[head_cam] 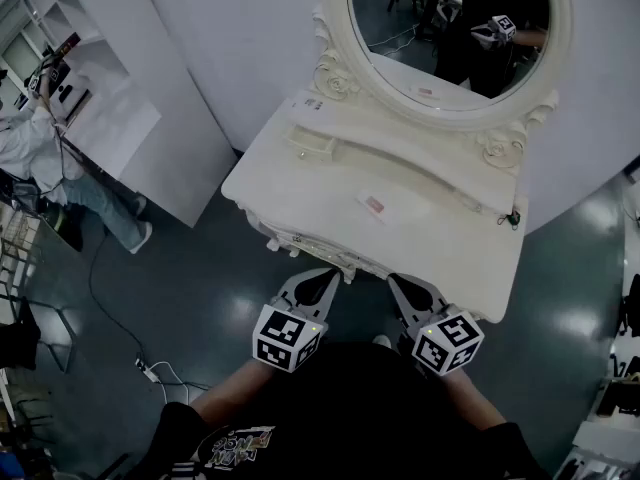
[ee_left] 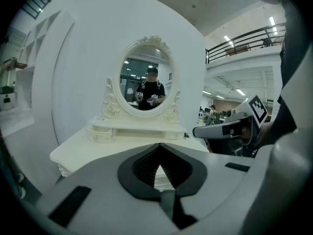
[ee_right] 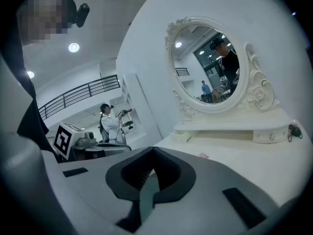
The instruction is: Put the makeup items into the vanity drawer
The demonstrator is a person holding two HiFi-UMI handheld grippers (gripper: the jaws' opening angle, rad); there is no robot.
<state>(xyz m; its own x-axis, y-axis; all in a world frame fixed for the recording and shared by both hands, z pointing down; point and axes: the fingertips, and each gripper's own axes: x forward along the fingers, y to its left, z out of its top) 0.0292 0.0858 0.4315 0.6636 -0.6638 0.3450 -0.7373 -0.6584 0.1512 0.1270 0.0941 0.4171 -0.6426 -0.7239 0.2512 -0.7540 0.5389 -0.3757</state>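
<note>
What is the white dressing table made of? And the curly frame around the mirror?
The dressing table looks like painted wood, cream-white with a soft sheen and carved edge trim, though molded plastic is possible. The mirror frame has curly raised scrolls in the same cream finish, probably carved wood or cast resin.

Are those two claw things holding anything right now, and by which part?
Nothing is held. The left gripper and the right gripper both have their jaws shut together, empty, in front of the cream-white ornate vanity table.
</note>
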